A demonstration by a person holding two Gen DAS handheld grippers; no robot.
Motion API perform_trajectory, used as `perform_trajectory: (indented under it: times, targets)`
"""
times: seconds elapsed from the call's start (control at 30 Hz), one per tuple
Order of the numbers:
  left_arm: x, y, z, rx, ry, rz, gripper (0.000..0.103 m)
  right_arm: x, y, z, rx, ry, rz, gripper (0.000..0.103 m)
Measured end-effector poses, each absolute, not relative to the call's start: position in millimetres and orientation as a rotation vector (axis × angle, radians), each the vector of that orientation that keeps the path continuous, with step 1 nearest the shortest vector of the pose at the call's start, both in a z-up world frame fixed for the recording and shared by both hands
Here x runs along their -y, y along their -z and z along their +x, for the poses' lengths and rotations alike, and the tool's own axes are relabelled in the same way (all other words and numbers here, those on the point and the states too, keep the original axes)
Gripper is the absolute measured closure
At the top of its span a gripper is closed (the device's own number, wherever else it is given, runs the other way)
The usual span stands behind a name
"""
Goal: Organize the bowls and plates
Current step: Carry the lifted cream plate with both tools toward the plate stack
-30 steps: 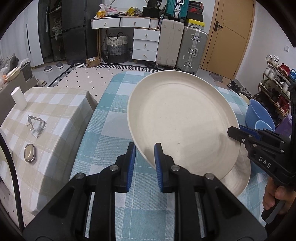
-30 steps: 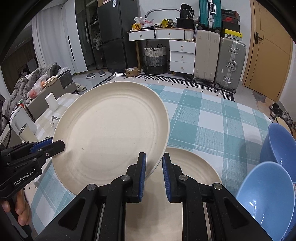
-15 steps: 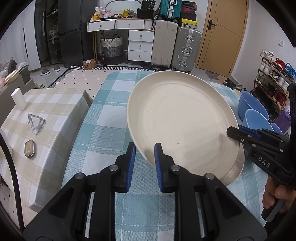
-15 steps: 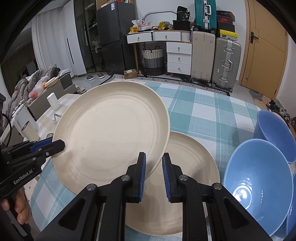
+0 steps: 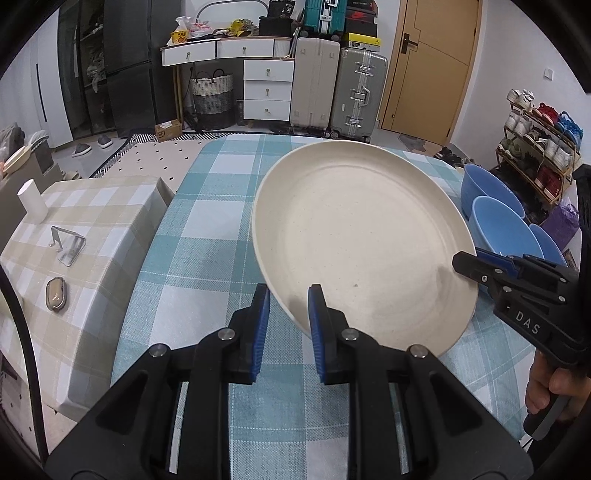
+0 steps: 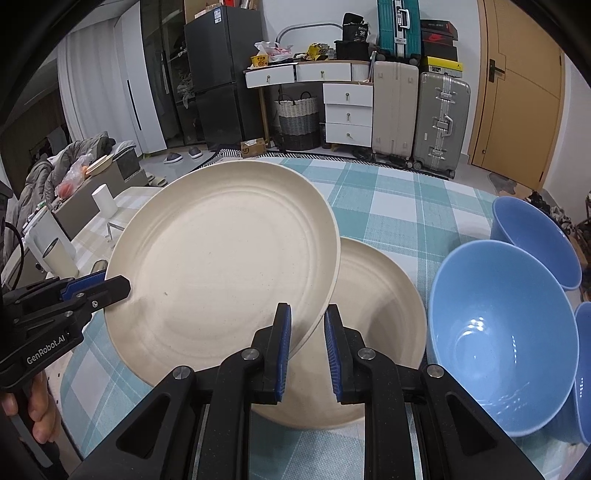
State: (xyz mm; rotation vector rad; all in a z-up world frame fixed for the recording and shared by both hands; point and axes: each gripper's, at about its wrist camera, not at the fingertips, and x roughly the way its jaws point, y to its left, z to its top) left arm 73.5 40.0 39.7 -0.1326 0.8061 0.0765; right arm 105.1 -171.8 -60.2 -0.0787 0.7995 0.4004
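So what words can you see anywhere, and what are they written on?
"DAS": on the right gripper, seen from the left wrist.
"GenRobot.AI": on the left gripper, seen from the right wrist.
"36": on a black item on top of the drawers.
Too small or blurred to read: the print on the cardboard box on the floor, the yellow packet and the shoeboxes.

A large cream plate (image 6: pixel 221 258) hangs tilted in the air, partly over a second cream plate (image 6: pixel 376 295) lying flat on the teal-checked counter (image 6: pixel 399 199). To the right stand blue bowls: one large (image 6: pixel 506 332), another behind (image 6: pixel 535 240), a third at the frame's edge (image 6: pixel 583 369).
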Motion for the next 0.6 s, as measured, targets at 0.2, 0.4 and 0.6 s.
perform_trajectory:
  times: [0.2, 0.4, 0.6]
  targets:
    - [-35, -36, 71, -0.811, -0.053, -0.121, 0.086, 177, 62, 98, -0.807, -0.384, -0.066, 0.084]
    - [-31, -32, 73, -0.819, -0.026, -0.106, 0.086, 183, 68, 91, -0.816, -0.366, -0.050, 0.084]
    - [-24, -29, 78, -0.828, 0.012, -0.088, 0.086, 190, 74, 86, -0.826, -0.336, -0.038, 0.084]
